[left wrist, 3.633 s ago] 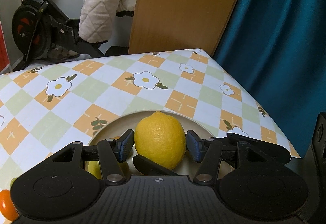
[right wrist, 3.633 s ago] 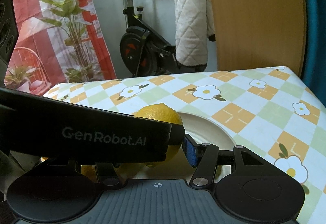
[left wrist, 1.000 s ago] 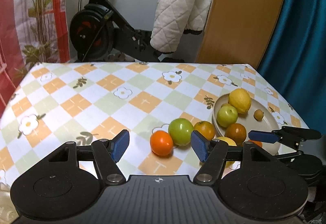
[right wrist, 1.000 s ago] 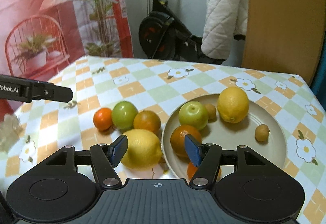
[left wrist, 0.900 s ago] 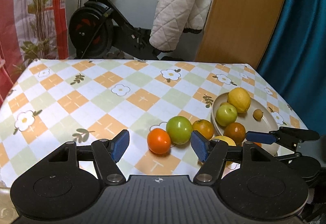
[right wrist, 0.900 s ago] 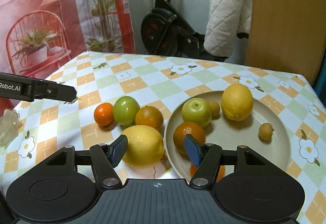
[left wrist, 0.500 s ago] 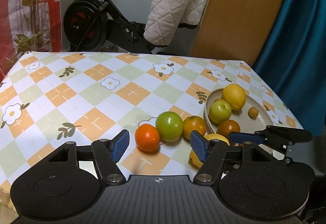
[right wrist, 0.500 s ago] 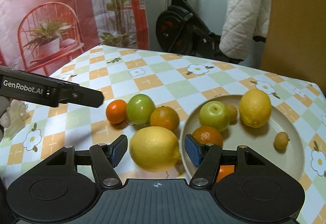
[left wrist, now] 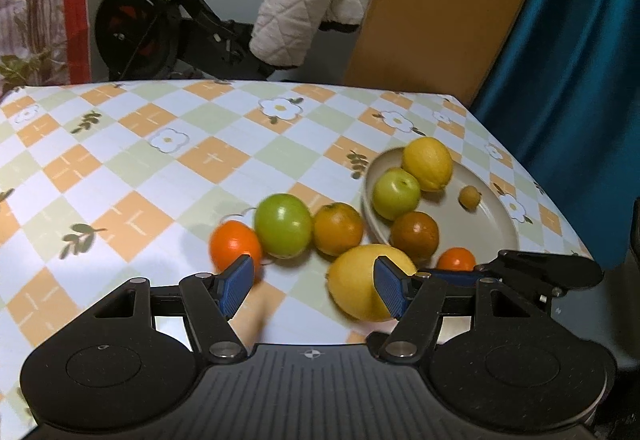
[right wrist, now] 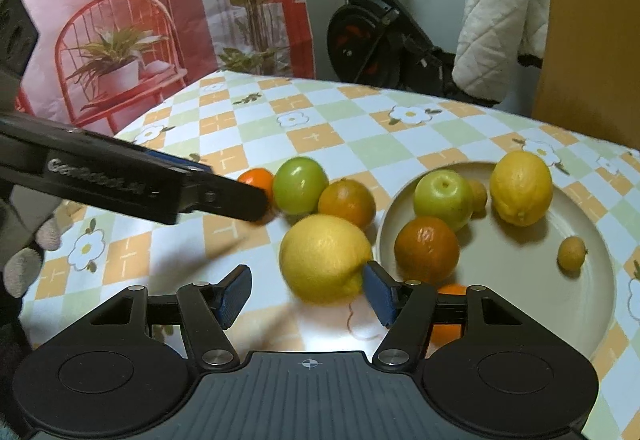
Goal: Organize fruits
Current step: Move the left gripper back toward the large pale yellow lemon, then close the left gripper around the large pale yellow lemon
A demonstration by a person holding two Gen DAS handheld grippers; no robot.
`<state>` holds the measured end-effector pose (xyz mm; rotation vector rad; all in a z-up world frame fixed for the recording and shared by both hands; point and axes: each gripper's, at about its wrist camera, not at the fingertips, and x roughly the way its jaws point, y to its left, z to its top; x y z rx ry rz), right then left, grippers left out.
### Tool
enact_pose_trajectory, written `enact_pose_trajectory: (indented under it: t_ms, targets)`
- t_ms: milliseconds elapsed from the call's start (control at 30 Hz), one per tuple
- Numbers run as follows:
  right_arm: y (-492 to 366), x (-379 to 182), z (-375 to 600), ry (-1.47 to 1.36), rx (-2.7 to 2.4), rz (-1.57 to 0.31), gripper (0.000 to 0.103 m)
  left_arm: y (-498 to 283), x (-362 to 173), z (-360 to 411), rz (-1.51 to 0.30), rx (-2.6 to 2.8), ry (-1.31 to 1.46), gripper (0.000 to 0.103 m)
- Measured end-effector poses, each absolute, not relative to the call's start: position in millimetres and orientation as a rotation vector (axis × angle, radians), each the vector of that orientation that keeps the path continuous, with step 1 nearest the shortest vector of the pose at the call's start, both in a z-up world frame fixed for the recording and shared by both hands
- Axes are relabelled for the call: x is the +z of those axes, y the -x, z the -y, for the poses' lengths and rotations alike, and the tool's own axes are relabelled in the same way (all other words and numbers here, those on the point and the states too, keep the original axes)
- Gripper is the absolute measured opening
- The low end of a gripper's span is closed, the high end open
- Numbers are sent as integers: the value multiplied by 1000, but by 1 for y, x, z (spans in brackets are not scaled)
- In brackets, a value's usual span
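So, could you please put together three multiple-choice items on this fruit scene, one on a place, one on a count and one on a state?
1. Where does the big lemon nearest the right gripper lie?
A. On the tablecloth beside the plate
B. On the plate
C. Between closed fingers

2. How many green apples show?
A. One
B. Two
C. Four

3. How does the left gripper stand?
A. Shut on an orange
B. Shut with nothing in it
C. Open with nothing held

Answers:
1 A: the lemon sits on the cloth just left of the plate's rim.
2 B: one green apple lies on the cloth, another on the plate.
3 C: a clear gap shows between its blue fingers, and no fruit is pressed by them.
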<state>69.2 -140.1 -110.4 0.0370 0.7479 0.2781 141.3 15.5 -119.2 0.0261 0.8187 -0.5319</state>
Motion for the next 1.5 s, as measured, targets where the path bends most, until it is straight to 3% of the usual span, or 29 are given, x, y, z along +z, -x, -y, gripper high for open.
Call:
enact_pose_trajectory:
  t_ms: [867, 1500]
  targets:
    - [-73, -122, 151, -76, 232, -783, 45, -174, -150, 11, -928, -689, 85, 68]
    - [-60, -117, 145, -87, 269, -769, 48, -135, -154, -1, -924, -691, 51, 62]
